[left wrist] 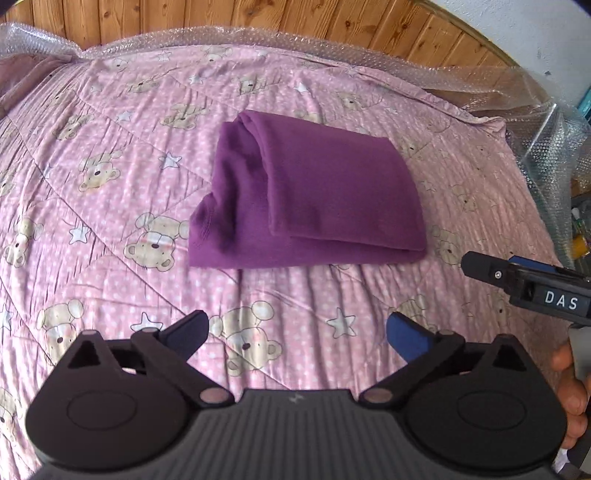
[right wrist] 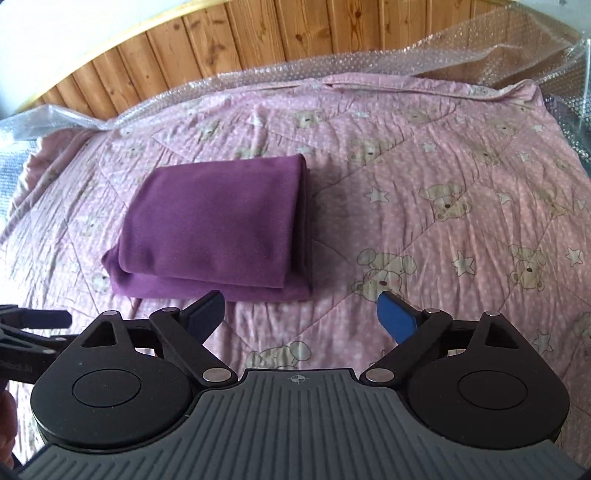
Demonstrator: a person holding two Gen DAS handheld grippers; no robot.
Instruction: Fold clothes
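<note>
Both wrist cameras look forward and down over their own spread fingers from just above the near part of the pink quilt (left wrist: 110, 155), facing the wooden wall (right wrist: 258, 33), the left view left of the right, sharing the folded purple garment (left wrist: 306, 195) mid-bed.

The right tool (left wrist: 480, 264) bears a "DAS" label (left wrist: 561, 301).

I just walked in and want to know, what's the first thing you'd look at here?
The purple cloth, folded into a neat bundle, lies in the middle of the pink teddy-bear blanket. Both grippers, left and right, hover open just in front of it, holding nothing. Bubble wrap lines the far edge by the wooden wall.
</note>
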